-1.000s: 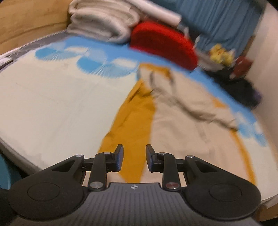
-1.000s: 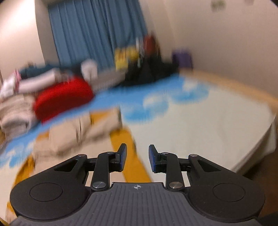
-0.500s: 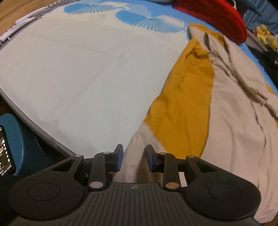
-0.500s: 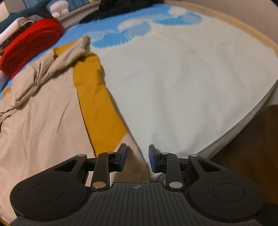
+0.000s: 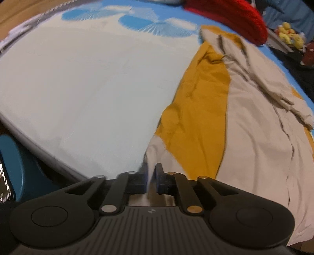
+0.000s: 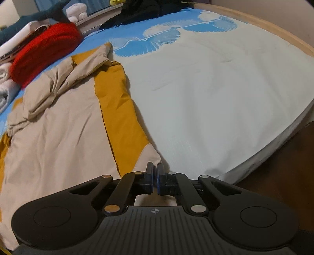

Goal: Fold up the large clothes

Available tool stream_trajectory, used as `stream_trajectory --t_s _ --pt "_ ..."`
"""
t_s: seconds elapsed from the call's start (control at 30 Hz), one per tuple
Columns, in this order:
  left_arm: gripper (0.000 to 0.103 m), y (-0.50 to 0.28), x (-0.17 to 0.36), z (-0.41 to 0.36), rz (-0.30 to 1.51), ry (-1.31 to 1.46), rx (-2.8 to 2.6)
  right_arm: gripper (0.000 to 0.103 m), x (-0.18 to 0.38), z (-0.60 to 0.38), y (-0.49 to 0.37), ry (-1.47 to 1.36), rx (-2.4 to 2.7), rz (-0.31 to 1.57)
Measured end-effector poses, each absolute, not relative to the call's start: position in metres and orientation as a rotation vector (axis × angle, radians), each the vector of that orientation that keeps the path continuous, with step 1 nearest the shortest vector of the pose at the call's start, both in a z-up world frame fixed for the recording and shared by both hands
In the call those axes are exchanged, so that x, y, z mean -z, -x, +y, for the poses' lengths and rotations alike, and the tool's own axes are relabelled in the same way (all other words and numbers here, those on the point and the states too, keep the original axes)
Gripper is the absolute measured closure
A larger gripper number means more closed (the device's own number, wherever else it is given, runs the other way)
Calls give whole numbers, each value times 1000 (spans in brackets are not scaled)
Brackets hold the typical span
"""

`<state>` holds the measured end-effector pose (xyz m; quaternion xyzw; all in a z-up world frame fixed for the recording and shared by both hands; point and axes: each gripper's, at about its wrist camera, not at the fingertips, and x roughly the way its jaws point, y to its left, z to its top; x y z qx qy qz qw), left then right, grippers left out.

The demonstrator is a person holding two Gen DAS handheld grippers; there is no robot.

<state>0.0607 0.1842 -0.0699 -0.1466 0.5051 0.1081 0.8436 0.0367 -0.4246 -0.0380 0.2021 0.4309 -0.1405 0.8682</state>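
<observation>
- The garment (image 5: 251, 141), a large piece in beige with mustard-yellow panels, lies spread on the bed (image 5: 78, 82), with its near hem at the front edge of the mattress and its crumpled upper part toward the red cushion (image 5: 231, 17).
- Half a second ago both pairs of jaws stood apart above the near hem; now both have just been closing on it.
- The left gripper (image 5: 151, 176) pinches a raised fold of beige cloth at the near left corner of the hem; the fabric stands up between the jaws, so this grip looks real.
- The right gripper (image 6: 155, 177) has its jaws almost together at the near right corner (image 6: 151, 155) of the garment. A thin edge of cloth seems to be between them, but the view at the tips is dark and narrow, so it may be only a very small bite.
- Compared with one second ago, both views now look much more steeply down at the bed; the curtains and the back of the room are mostly gone from the pictures.
- For the task this probably means that the reaching step is finished and the two bottom corners are taken. The next move would likely be to lift the hem and carry it toward the collar for the first fold.
- The risk is on the right side: a thin grip could slip when the cloth is lifted.
</observation>
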Motion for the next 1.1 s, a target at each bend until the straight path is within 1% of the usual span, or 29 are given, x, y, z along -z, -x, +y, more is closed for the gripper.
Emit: stream_trajectory --t_s 0.07,0.23,0.27,0.3,0.37,0.47,0.53,0.57,0.63,0.67,0.7,0.83,0.97,1.03,1.07,1.1 --pt "87 -60 74 186 1090 321 -237 93 44 -427 -37 -433 315 940" --pt "87 -60 74 177 1087 257 -226 93 52 -422 -38 -405 322 988" --pt "87 -60 74 176 1088 250 -222 91 52 -420 -38 -396 323 991" --pt "94 -60 74 175 1085 245 -219 91 52 -419 -38 -393 321 994" --pt "101 -59 71 174 1069 240 -202 100 49 -416 -37 -378 323 985" --pt "101 -52 62 172 1036 224 -185 102 42 -411 -36 -356 311 952" --pt "101 -48 56 174 1016 259 -169 103 35 -409 -33 -343 305 924" --pt "100 -46 54 176 1017 283 -163 103 32 -409 -31 -350 300 907" --pt "94 -46 58 181 1047 324 -168 102 30 -411 -29 -366 300 897" --pt "89 -46 61 182 1072 340 -174 101 31 -413 -30 -372 306 905" --pt "83 -46 64 184 1095 349 -184 97 33 -413 -30 -378 314 918" --pt "81 -46 73 182 1144 313 -202 92 50 -412 -32 -396 327 1002" --pt "81 -41 72 180 1147 294 -202 92 51 -404 -33 -346 326 1014" --pt "84 -40 71 178 1151 272 -194 92 51 -403 -32 -349 327 1016" --pt "96 -39 70 176 1147 258 -190 92 51 -403 -32 -345 325 1019" --pt "99 -38 68 174 1140 246 -182 93 50 -402 -31 -340 323 1017"
